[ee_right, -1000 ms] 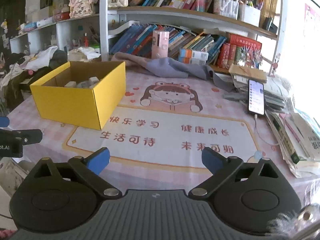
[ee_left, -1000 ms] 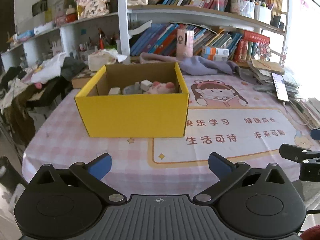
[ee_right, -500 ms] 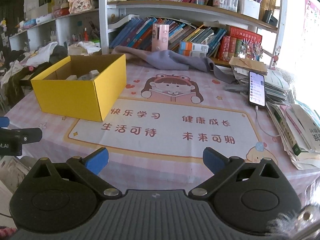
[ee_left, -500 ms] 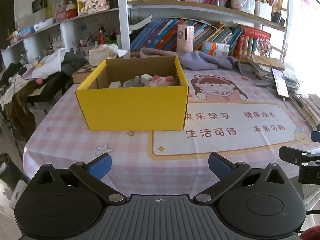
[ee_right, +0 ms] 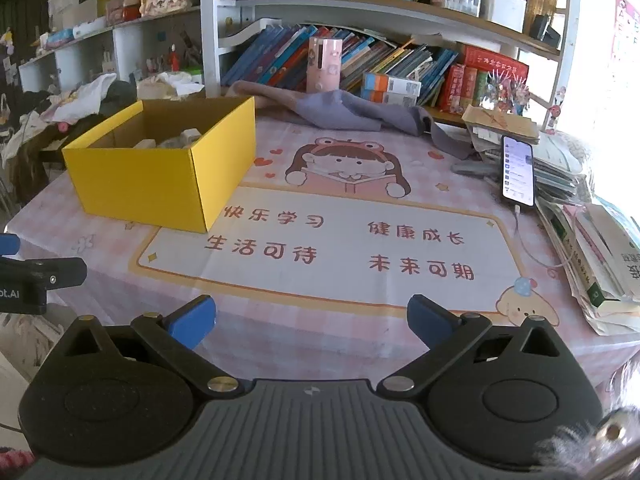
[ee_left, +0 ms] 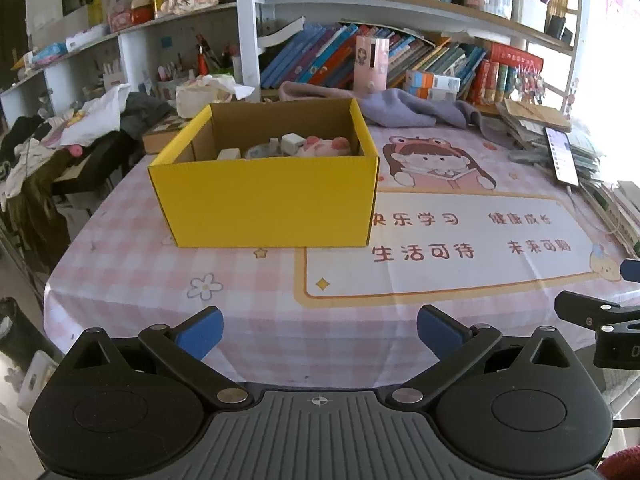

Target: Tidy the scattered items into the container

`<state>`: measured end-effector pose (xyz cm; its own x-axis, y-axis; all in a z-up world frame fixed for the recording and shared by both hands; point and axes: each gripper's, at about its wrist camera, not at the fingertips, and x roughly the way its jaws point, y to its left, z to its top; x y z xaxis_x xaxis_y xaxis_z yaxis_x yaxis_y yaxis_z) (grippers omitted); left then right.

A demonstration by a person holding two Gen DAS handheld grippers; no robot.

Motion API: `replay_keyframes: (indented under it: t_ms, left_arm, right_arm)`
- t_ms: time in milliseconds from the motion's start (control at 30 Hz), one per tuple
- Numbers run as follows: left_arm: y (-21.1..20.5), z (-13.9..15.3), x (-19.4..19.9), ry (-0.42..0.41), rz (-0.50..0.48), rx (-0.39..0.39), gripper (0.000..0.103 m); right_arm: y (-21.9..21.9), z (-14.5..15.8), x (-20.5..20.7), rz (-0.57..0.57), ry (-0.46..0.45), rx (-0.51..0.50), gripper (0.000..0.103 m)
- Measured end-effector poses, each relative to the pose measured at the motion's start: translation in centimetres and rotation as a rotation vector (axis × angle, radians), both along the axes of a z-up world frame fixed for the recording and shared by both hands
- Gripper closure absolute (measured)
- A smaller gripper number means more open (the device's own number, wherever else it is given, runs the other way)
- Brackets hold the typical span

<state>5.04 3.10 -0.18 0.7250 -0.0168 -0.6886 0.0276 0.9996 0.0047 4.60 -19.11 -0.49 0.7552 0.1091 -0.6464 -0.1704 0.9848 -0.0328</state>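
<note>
- Left wrist view: a room with full bookshelves (ee_left: 400,52) across the top of the frame, and below them a table with a pink checked cloth (ee_left: 132,276) that fills the middle.
- The yellow box (ee_left: 272,200) stands on the cloth, in the centre and a little to the left. Some small items (ee_left: 304,146) already lie inside it, near its back wall; I cannot tell exactly what they are.
- The left gripper (ee_left: 320,330) is at the bottom of the frame, at the near edge of the table. Its jaws are wide apart and hold nothing.
- Right wrist view: the same table, with the box now in the middle left of the frame. A phone (ee_right: 518,170) lies on a stack of books and papers (ee_right: 592,248) at the right, and a grey cloth (ee_right: 352,114) lies in front of the shelves.
- The right gripper (ee_right: 312,318) at the bottom is also wide open and empty.
- No loose small item is seen on the open cloth, so the tidying seems almost done or finished.
- The next move calls for a check of the table; if something remains, an open gripper must go to it.
</note>
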Motion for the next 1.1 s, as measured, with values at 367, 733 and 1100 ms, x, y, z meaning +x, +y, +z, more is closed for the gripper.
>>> replay_keyframes:
  t_ms: [367, 733, 1100]
  left_arm:
    - [0.0, -0.3, 0.4, 0.017, -0.012, 0.003, 0.0]
    - [0.3, -0.5, 0.9, 0.026, -0.017, 0.002, 0.0]
    - [0.5, -0.7, 1.5, 0.026, -0.023, -0.011, 0.0]
  right_arm:
    - [0.1, -0.1, 0.3, 0.003, 0.01, -0.009, 0.0]
    - [0.1, -0.5, 0.6, 0.009, 0.015, -0.014, 0.0]
    - [0.2, -0.5, 1.0, 0.01, 0.02, -0.017, 0.0]
